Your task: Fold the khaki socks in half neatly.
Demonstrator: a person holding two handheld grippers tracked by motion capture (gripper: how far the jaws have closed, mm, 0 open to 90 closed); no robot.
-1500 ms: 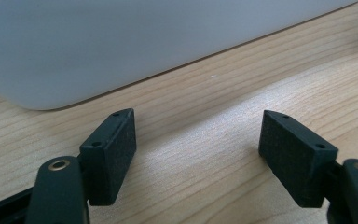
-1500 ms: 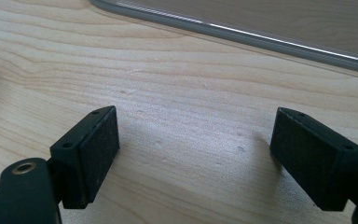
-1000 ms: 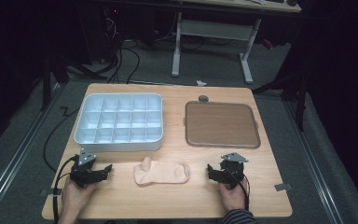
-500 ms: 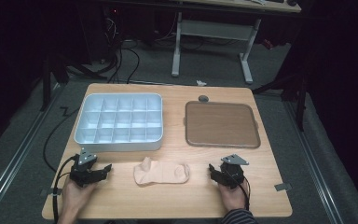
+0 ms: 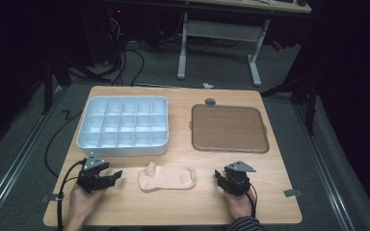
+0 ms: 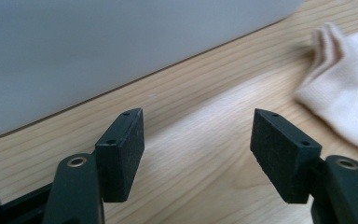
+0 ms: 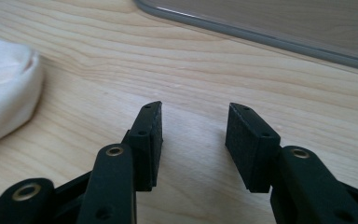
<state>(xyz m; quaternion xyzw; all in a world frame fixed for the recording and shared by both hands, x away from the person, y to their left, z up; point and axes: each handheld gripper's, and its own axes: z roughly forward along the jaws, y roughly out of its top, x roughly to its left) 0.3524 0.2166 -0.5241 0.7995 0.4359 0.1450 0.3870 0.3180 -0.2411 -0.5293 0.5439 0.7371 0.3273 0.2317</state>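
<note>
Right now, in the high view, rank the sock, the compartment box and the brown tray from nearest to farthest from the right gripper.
From the right gripper:
1. Sock, just to its left, near the table's front edge.
2. Brown tray, behind it on the right half.
3. Compartment box, far across on the back left.

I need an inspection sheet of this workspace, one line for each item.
Surface: wooden table, bare at the front edge.
Job's things: pale sock lying flat between the two tongs; white divided box, compartments empty; brown tray, empty.
Clutter: small dark round thing behind the tray.
Grippers: left tongs open; right tongs open, jaws just closing, nothing between them.
Cables: black cable from the left tongs.
Surroundings: dark room, white desk frame behind.
</note>
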